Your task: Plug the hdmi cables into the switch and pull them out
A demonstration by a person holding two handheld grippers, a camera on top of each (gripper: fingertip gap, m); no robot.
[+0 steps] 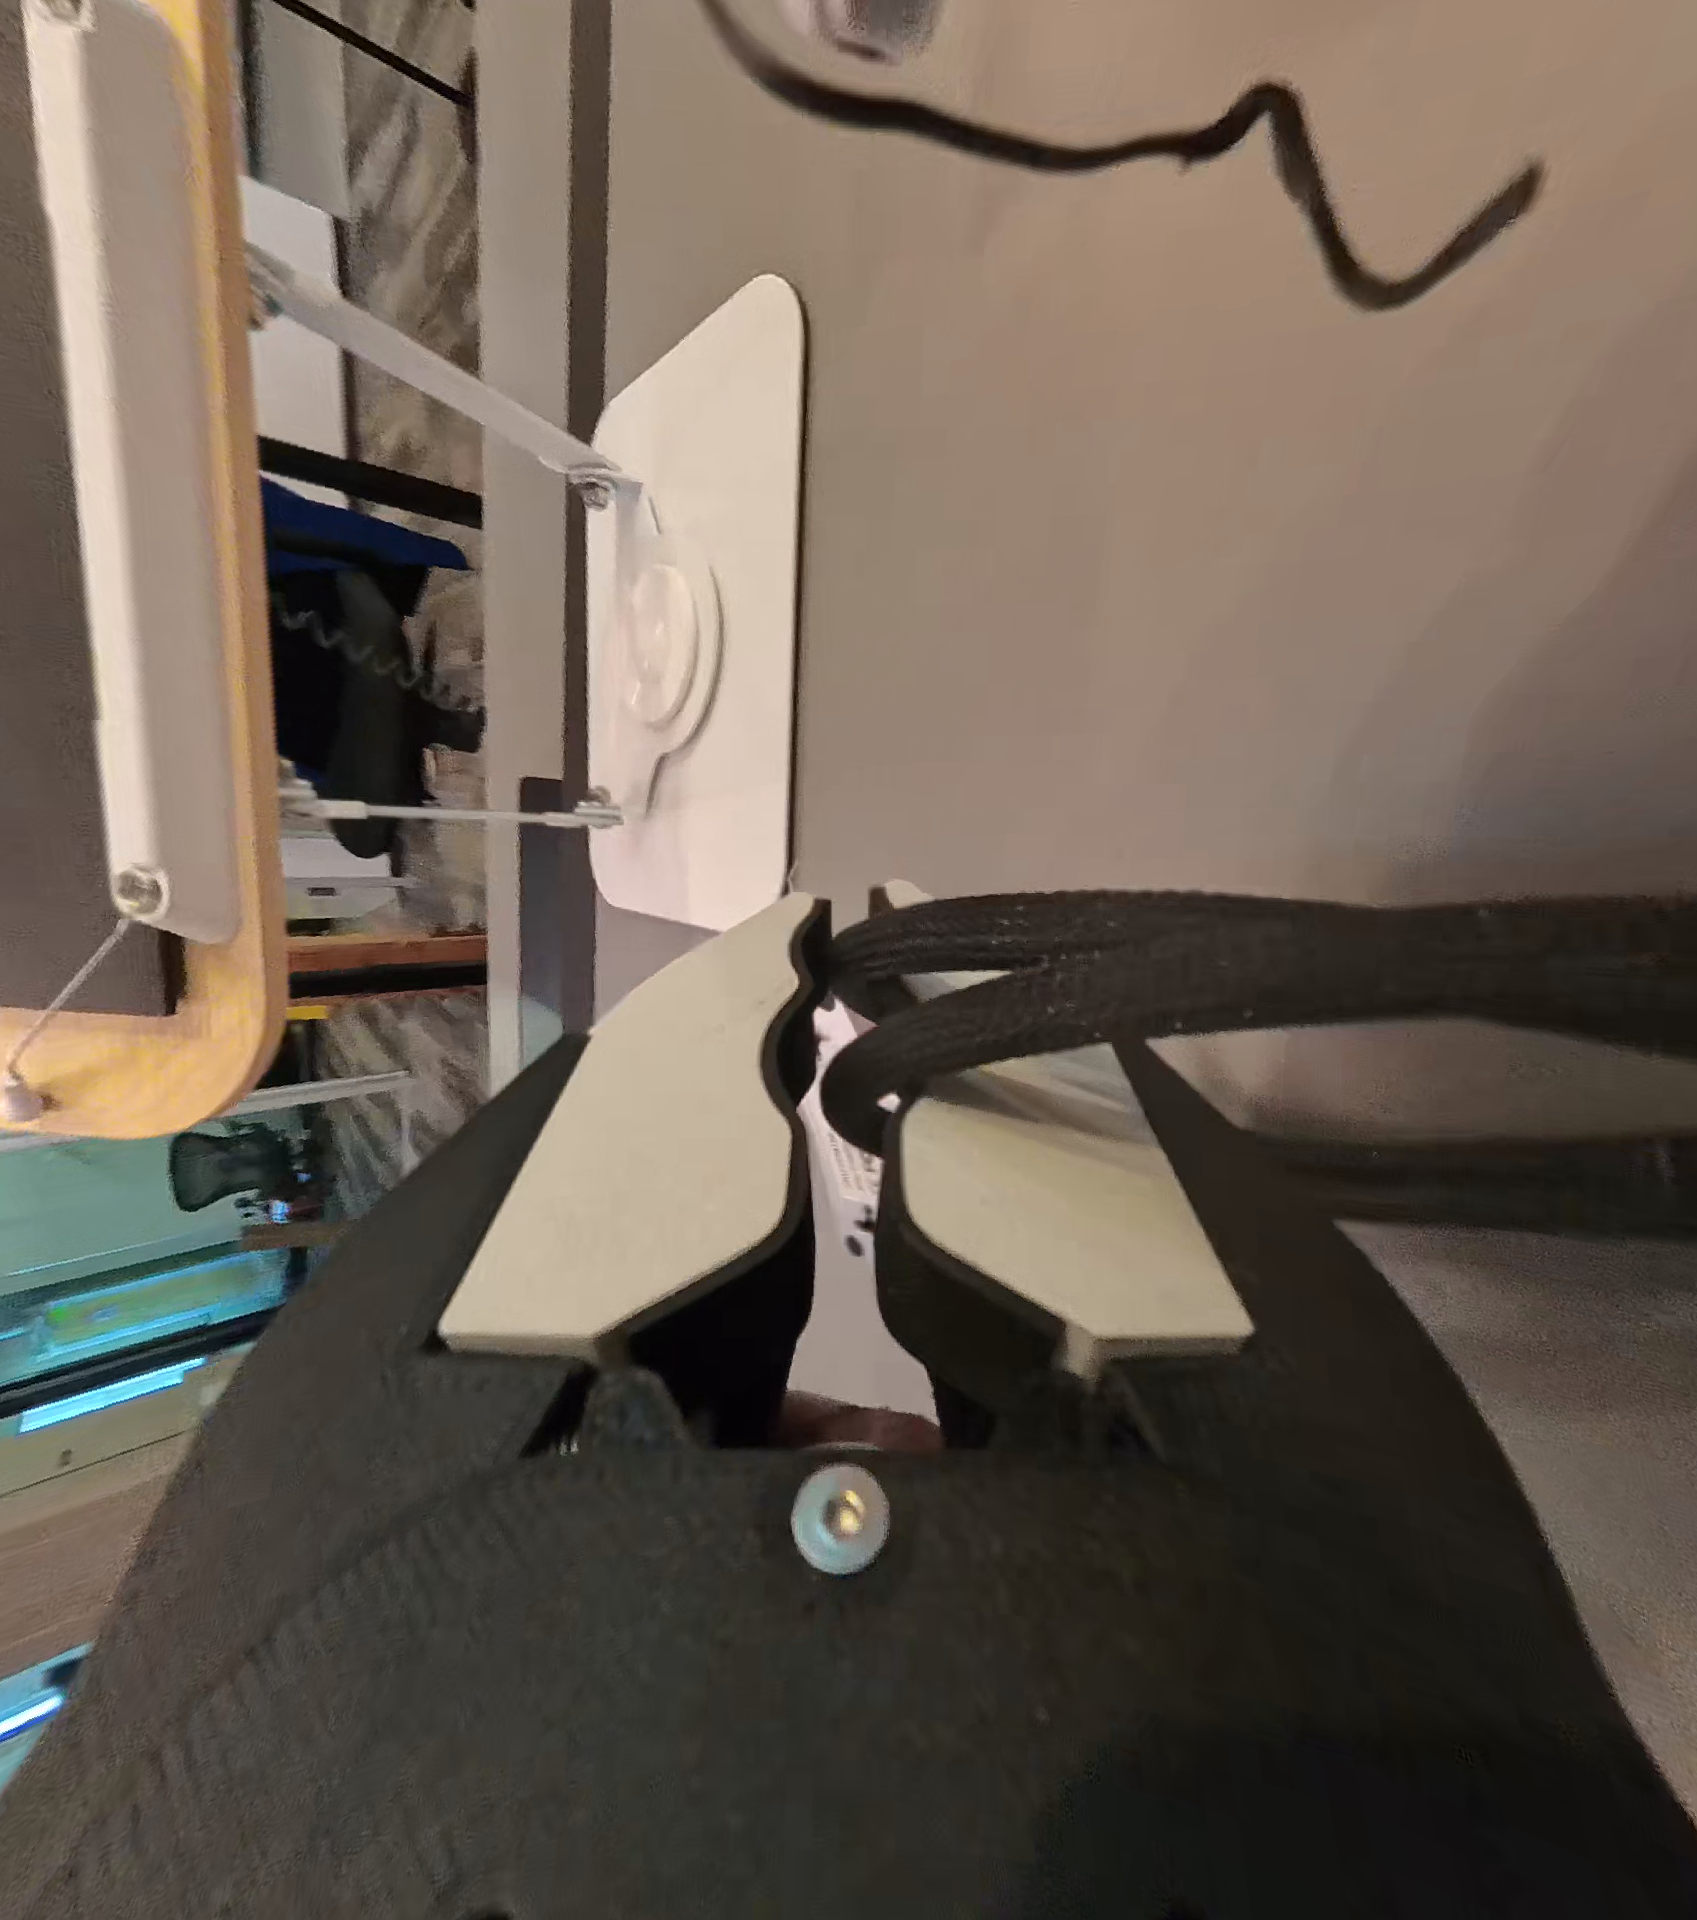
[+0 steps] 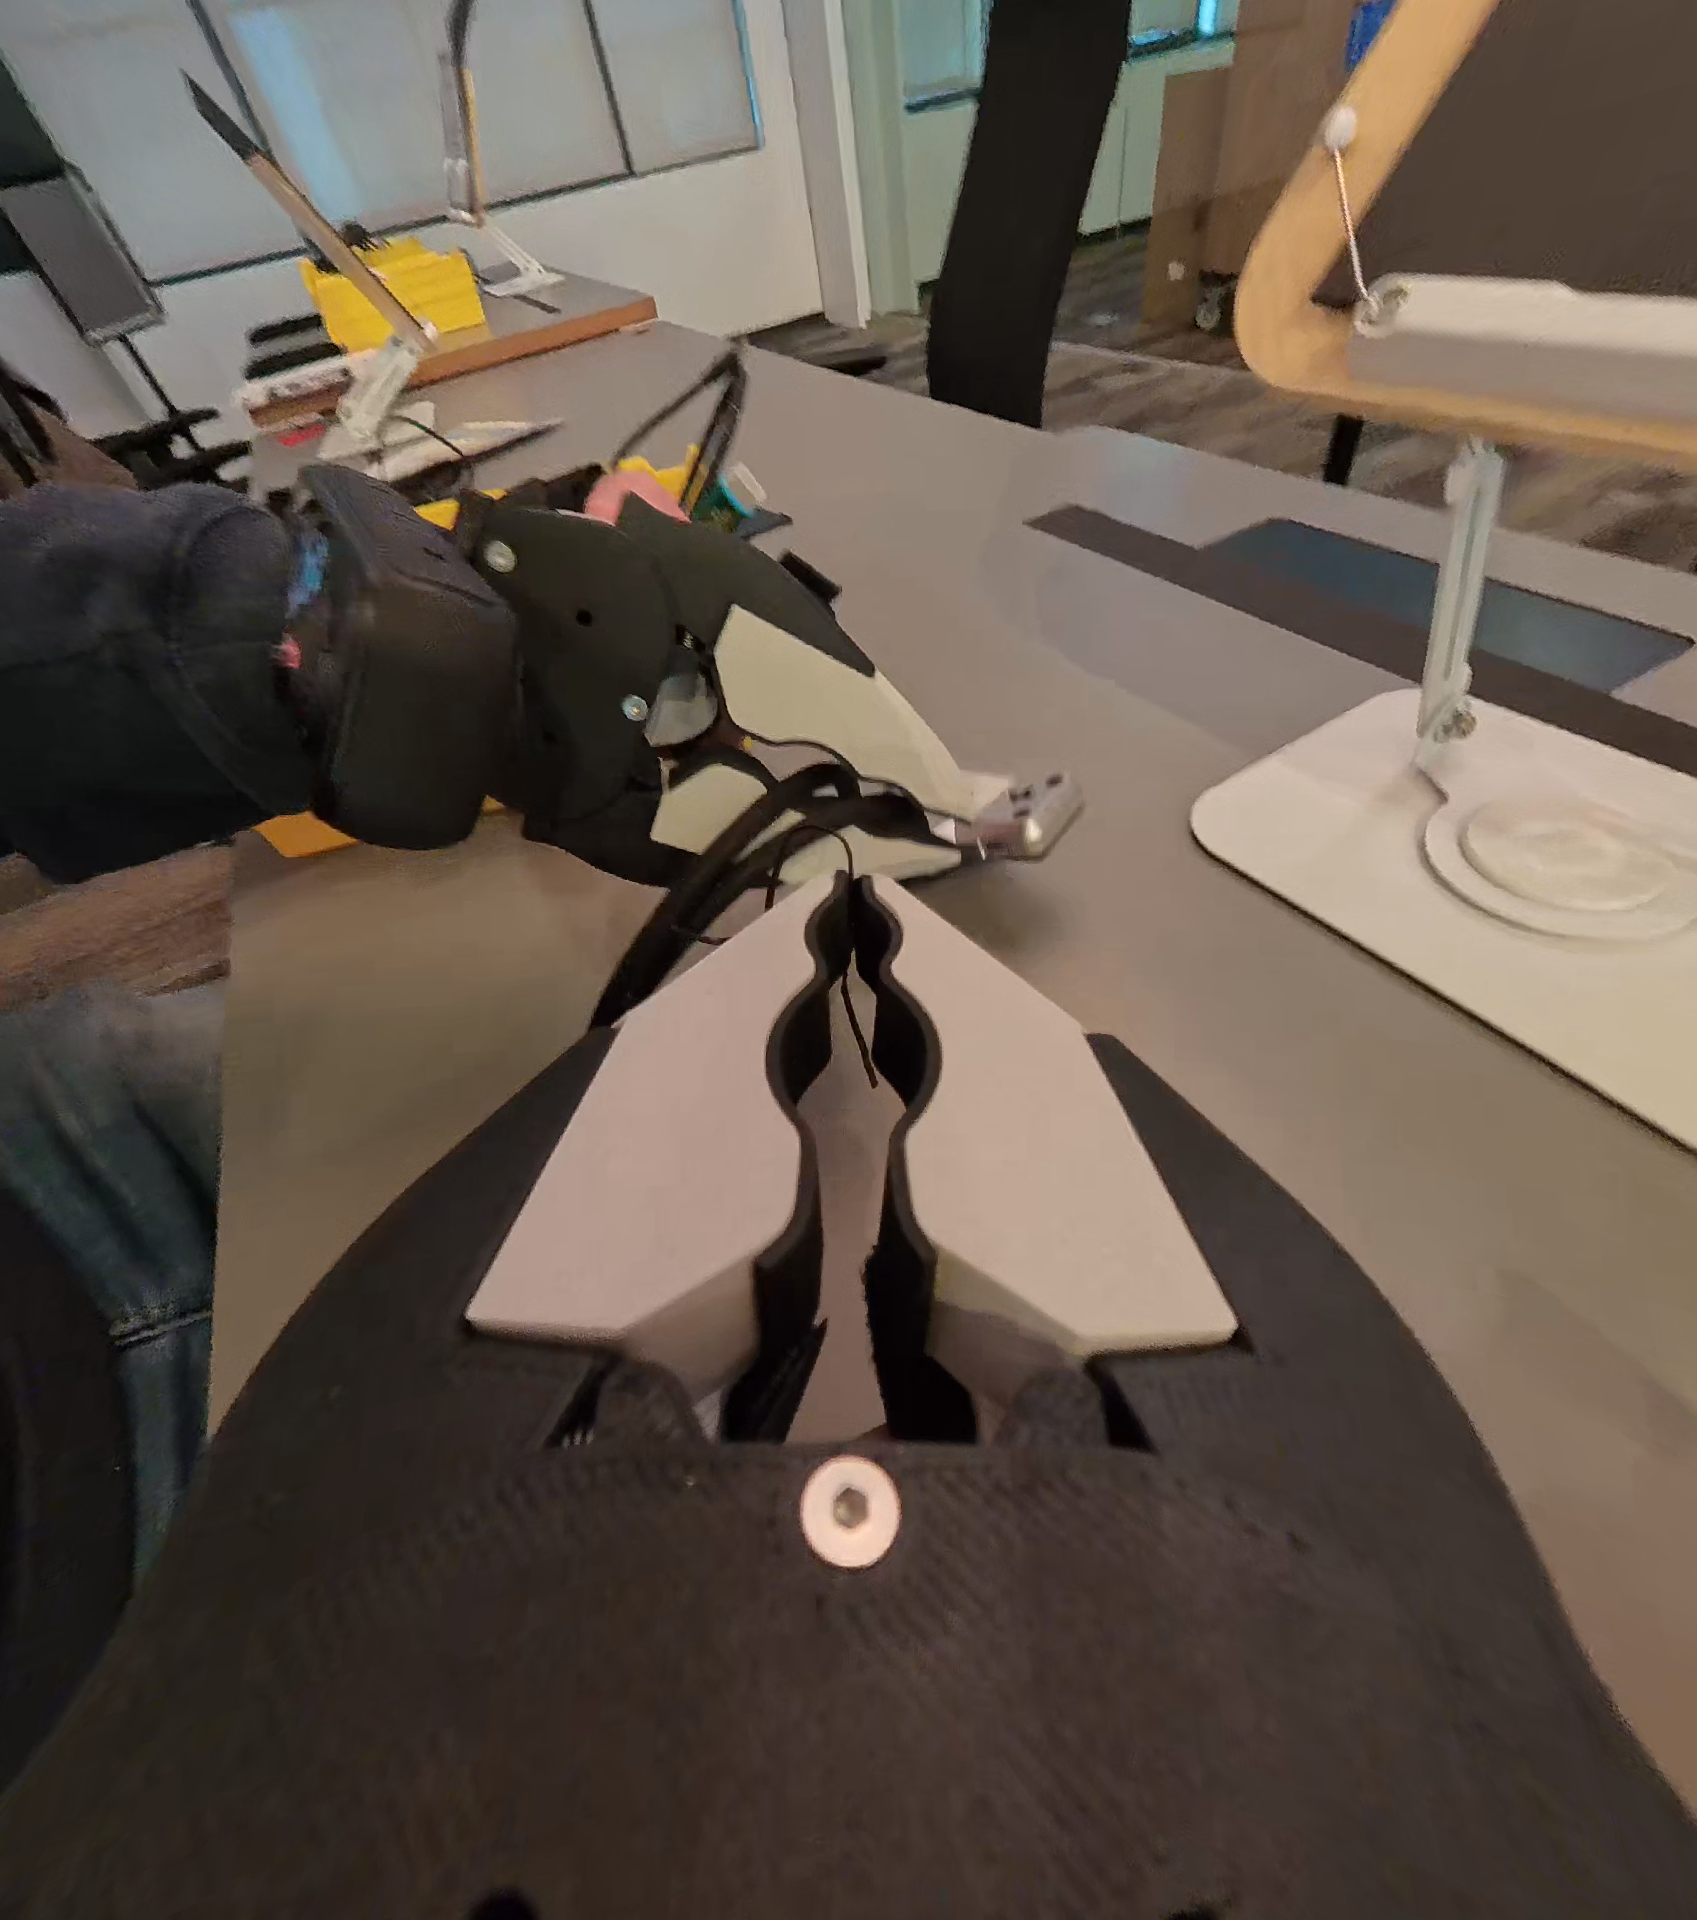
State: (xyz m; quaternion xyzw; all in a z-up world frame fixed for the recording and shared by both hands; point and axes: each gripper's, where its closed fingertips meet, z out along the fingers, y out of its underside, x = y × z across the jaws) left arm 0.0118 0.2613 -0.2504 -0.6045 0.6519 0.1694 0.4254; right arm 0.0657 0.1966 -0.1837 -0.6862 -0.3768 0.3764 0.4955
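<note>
My left gripper point(image 1: 849, 920) is shut on the small silver HDMI switch point(image 1: 839, 1174), whose pale labelled face shows between the fingers. The right wrist view shows the left gripper point(image 2: 948, 821) holding the switch point(image 2: 1026, 810) low over the grey table. Black braided HDMI cables point(image 1: 1343, 956) leave the switch at the fingertips and run off right. In the right wrist view the cables point(image 2: 709, 914) drop behind my right gripper point(image 2: 852, 914). That gripper is shut on a thin black wire point(image 2: 856, 1008) running between its pads. I cannot tell how many plugs are seated.
A white stand base point(image 2: 1446, 883) sits on the grey table point(image 2: 1187, 1195) to the right, carrying a wood-framed panel point(image 2: 1280, 260); the base also shows in the left wrist view point(image 1: 719, 416). A thin black wire point(image 1: 1083, 151) lies farther off. A person's dark sleeve point(image 2: 96, 675) comes from the left. The gap from one gripper's tips to the other's is roughly 11 cm.
</note>
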